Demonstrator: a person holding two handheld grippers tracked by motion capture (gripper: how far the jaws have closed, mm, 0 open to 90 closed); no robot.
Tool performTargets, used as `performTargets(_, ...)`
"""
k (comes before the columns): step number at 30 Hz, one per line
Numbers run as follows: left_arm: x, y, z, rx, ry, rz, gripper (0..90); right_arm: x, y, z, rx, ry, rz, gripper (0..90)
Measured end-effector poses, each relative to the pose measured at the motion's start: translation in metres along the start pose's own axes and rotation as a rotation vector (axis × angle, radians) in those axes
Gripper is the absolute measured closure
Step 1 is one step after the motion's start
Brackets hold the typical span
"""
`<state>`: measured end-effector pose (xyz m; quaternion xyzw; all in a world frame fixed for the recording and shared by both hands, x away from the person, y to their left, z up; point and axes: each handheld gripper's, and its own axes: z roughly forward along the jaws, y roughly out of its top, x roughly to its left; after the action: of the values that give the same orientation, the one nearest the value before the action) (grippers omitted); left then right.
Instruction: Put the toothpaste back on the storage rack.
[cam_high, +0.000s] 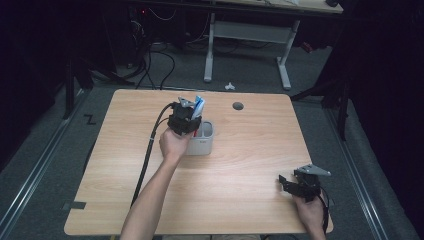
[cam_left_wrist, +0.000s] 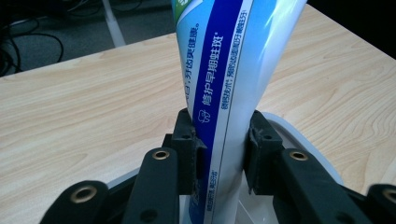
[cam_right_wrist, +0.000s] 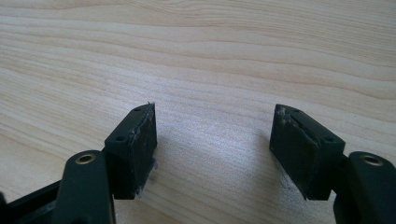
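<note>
Blue-white toothpaste tube in left tool

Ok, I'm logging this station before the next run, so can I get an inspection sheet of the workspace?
Surface: light wood table, round hole near the far edge.
Job's things: toothpaste tube upright in the white holder.
Clutter: nothing seen.
Grippers: left gripper shut on the tube over the holder; right gripper open, nothing between its jaws, at the table's near right corner.
Cables: black cable trails from the left gripper across the table.
Surroundings: grey floor, white desk frame behind.
</note>
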<state>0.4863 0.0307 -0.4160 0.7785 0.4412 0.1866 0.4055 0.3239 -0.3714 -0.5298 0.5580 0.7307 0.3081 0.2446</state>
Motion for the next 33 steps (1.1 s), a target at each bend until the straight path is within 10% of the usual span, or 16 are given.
performTargets(33, -0.003, -0.011, 0.001, 0.025, -0.001, 0.028, 65.6, 0.0, 0.0, 0.0, 0.0, 0.0, 0.0, 32.0)
